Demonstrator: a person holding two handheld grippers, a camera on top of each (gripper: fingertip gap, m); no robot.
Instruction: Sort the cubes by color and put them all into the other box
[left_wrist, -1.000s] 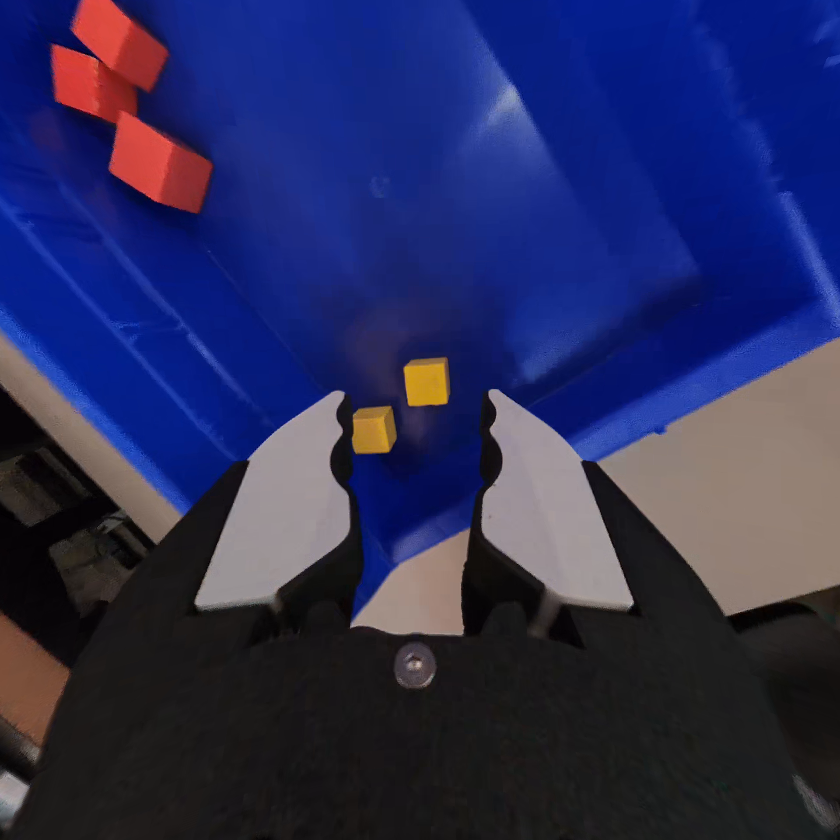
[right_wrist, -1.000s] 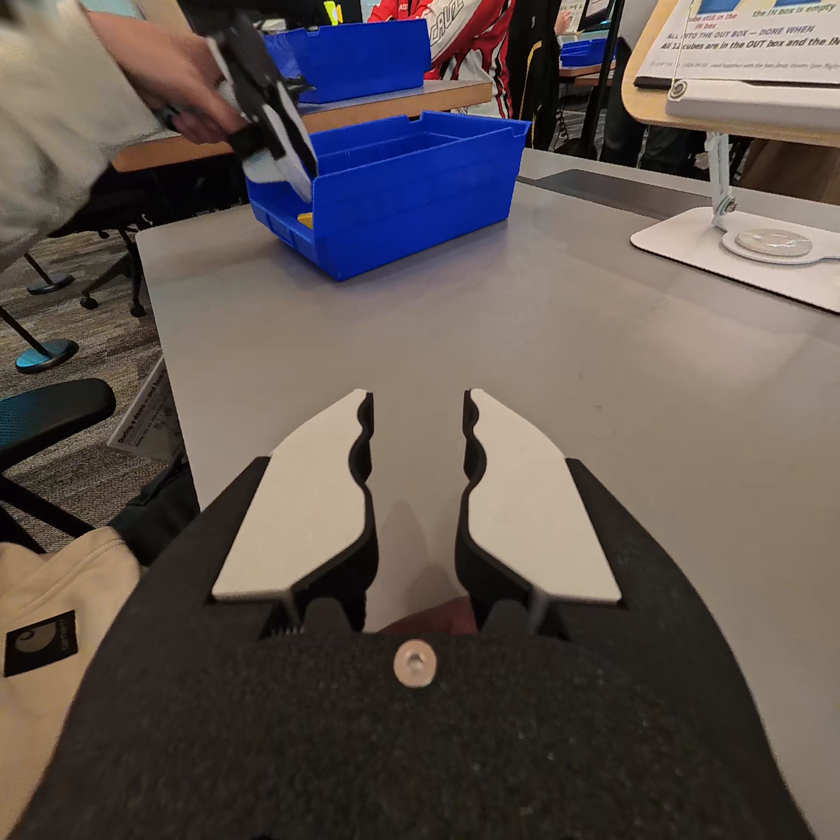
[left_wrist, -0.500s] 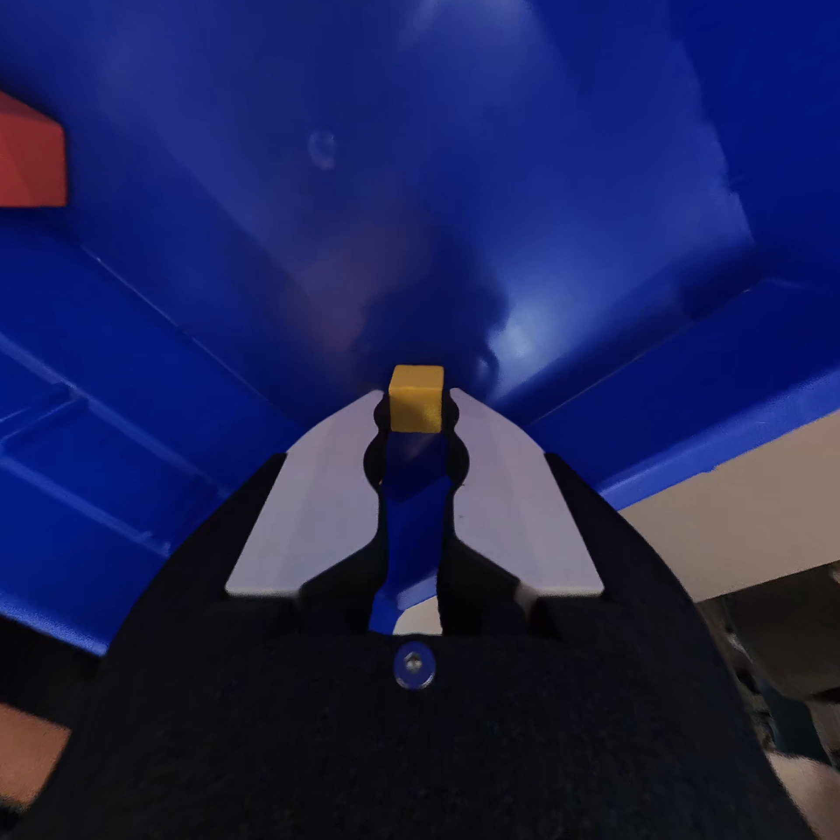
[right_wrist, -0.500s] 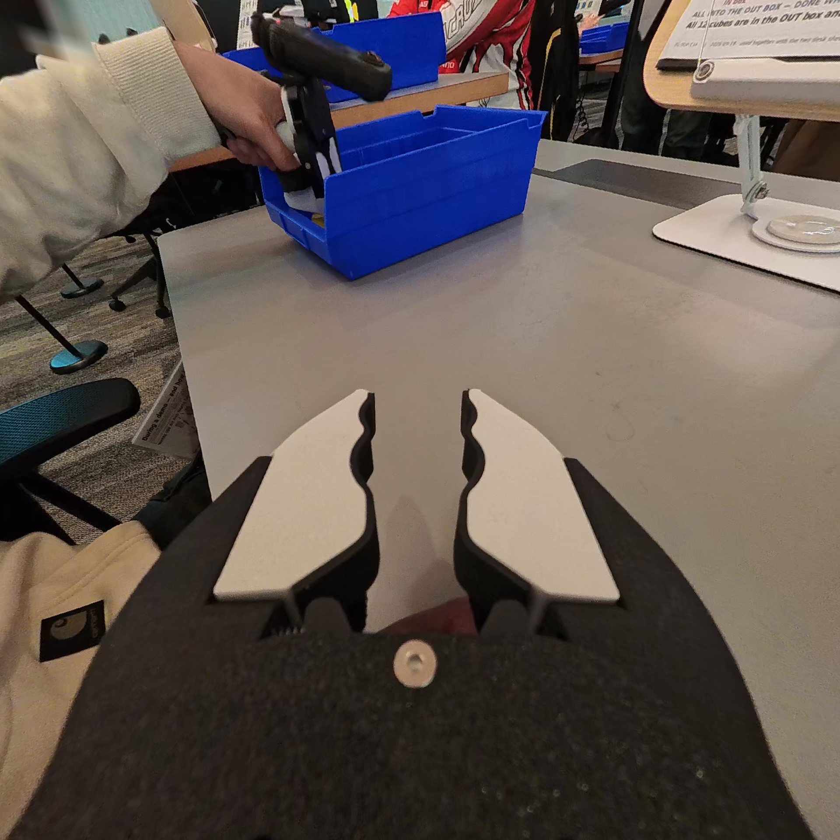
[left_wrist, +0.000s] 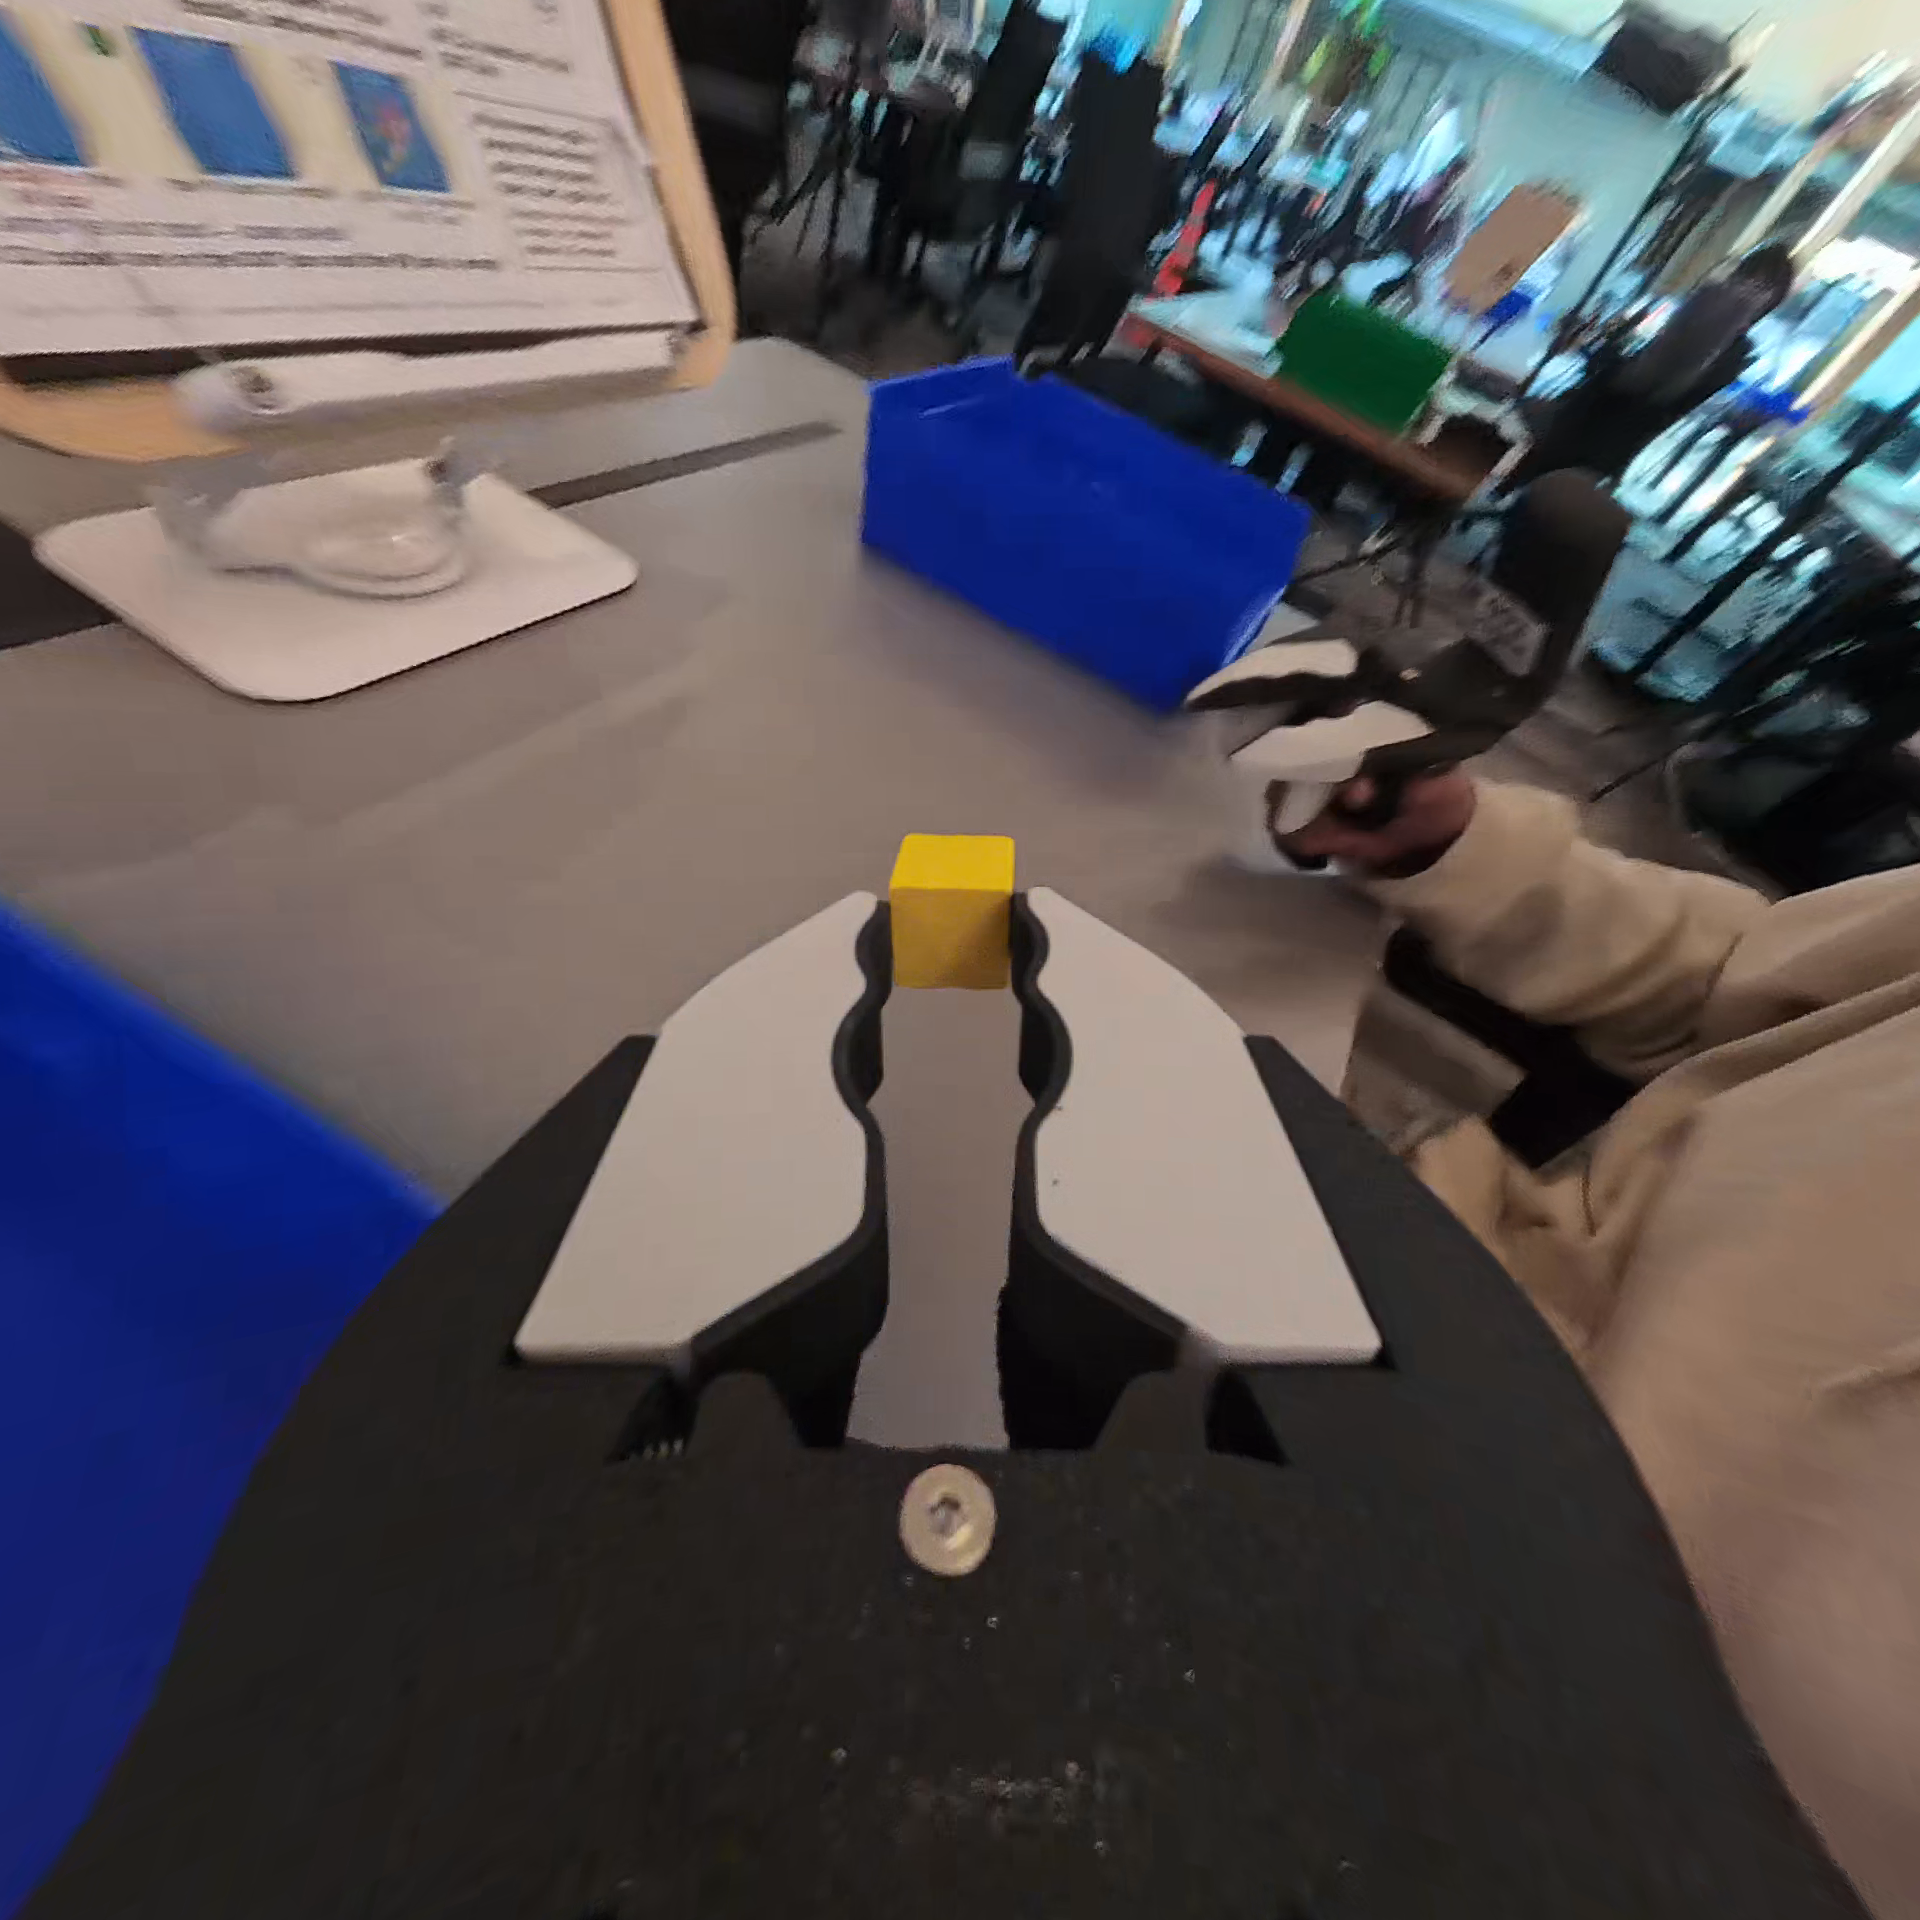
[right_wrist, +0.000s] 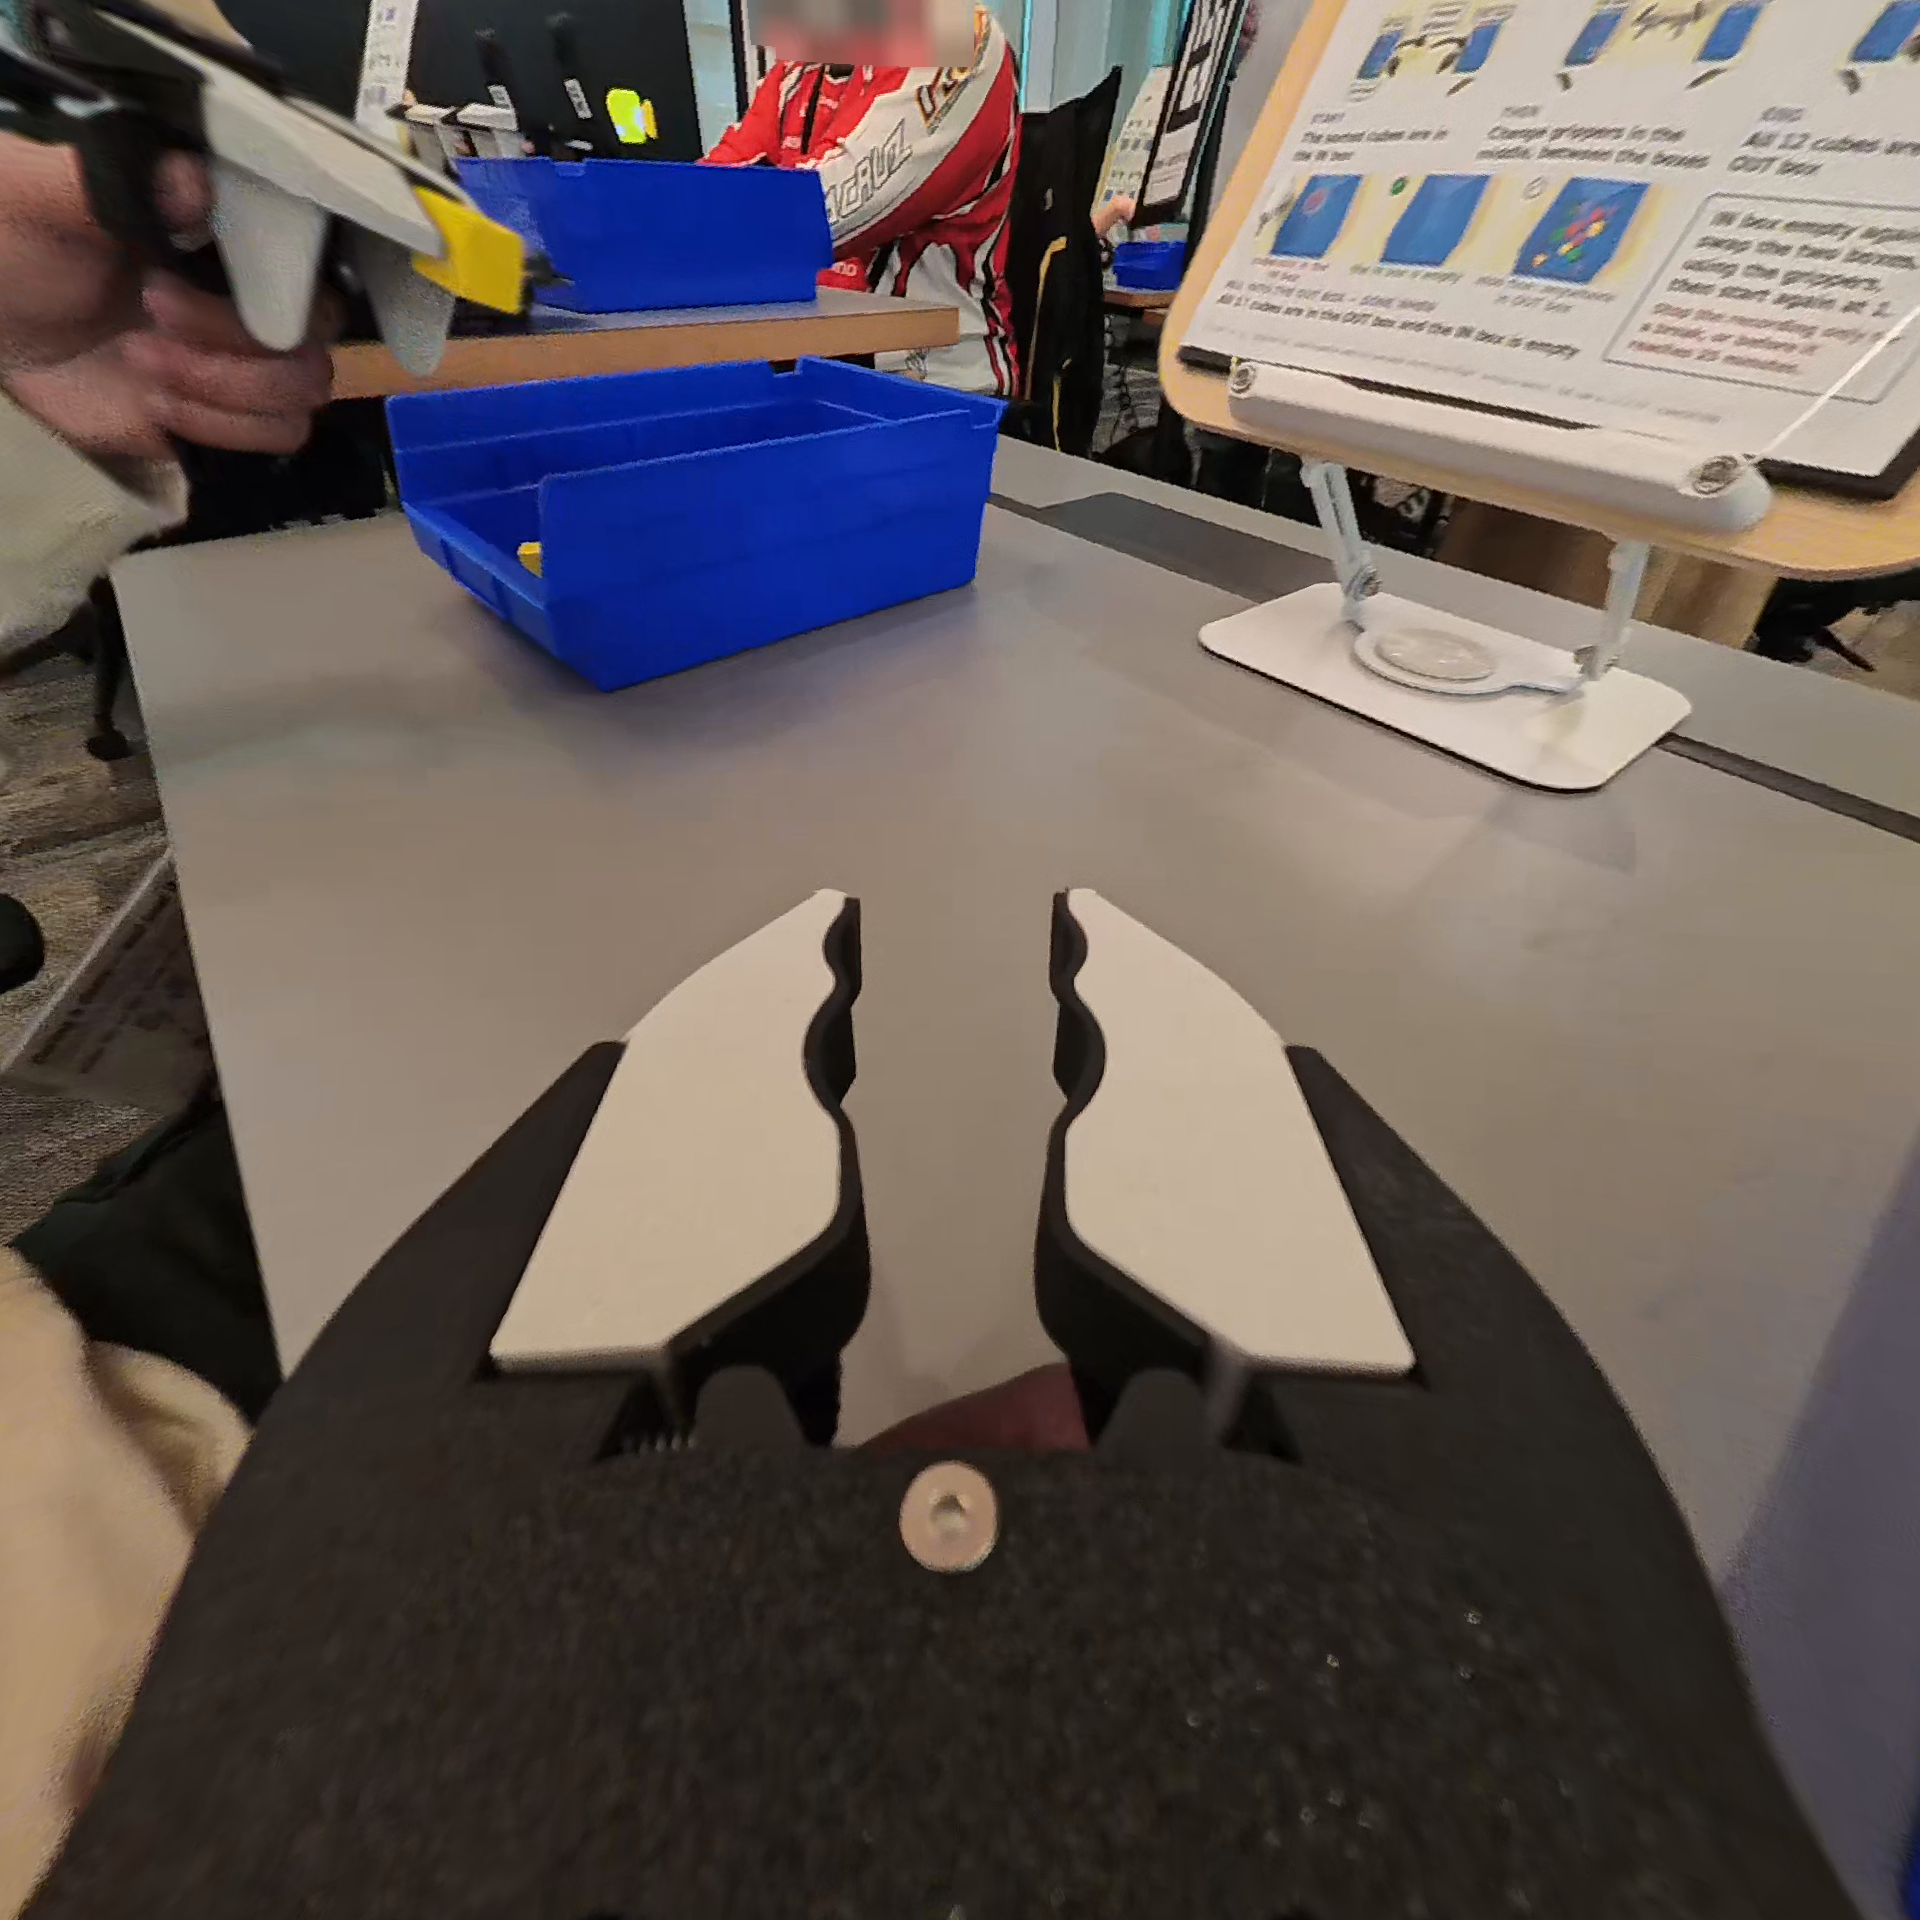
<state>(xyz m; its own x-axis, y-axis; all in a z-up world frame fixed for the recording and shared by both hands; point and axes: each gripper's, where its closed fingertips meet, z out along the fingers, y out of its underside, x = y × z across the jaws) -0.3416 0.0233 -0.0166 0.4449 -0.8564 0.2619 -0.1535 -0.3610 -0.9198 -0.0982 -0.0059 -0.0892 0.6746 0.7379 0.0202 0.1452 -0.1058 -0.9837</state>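
Yellow shows between our left gripper's (left_wrist: 951, 914) fingertips: they are clamped on a small yellow cube (left_wrist: 952, 912), held in the air above the grey table (left_wrist: 520, 831). Far right on the table stands a blue box (left_wrist: 1070, 520), and a second blue bin (right_wrist: 707, 520) with another yellow cube (right_wrist: 531, 558) sits far left. Our right gripper (right_wrist: 956, 914) hovers low over the table, fingers apart and holding nothing.

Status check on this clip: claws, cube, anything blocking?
Left claw shut on yellow cube, lifted above grey table. Right claw open, empty, low over table. Far blue box ahead; path clear.
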